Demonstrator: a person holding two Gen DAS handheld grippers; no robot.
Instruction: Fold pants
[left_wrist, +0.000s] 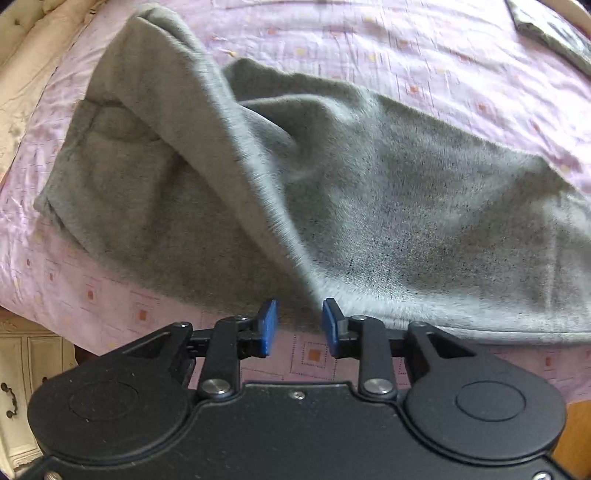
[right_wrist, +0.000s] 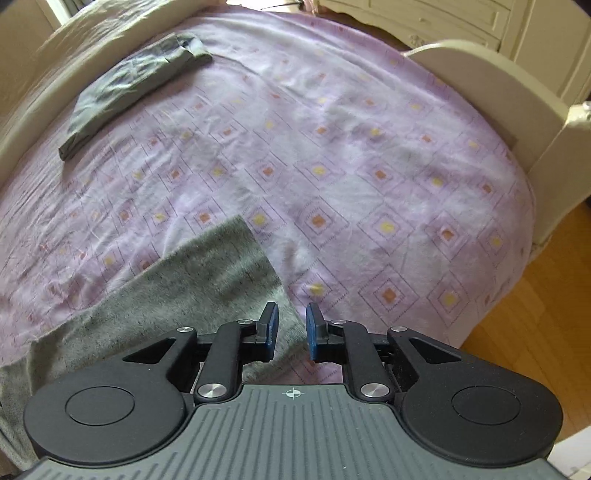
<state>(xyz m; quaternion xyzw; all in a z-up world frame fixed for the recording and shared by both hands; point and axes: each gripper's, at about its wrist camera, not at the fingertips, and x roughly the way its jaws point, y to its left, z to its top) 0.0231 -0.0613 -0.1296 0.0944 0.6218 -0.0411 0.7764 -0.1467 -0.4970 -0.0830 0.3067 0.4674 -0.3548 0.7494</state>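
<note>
Both black blue-padded grippers, left (left_wrist: 300, 326) and right (right_wrist: 291, 330), gape empty above rumpled grey fleece pants (left_wrist: 369, 192) on the lilac patterned bedsheet (right_wrist: 351, 166).

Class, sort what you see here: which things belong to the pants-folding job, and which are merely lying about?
Job: grey pants; left gripper; right gripper.
Lying about: folded dark garment; purple bedsheet; cream cabinet.

Open bedsheet (right_wrist: 369, 166) right of pants (right_wrist: 207, 280); folded dark garment (right_wrist: 129, 88) far-left; footboard (right_wrist: 491, 92) bounds right.
</note>
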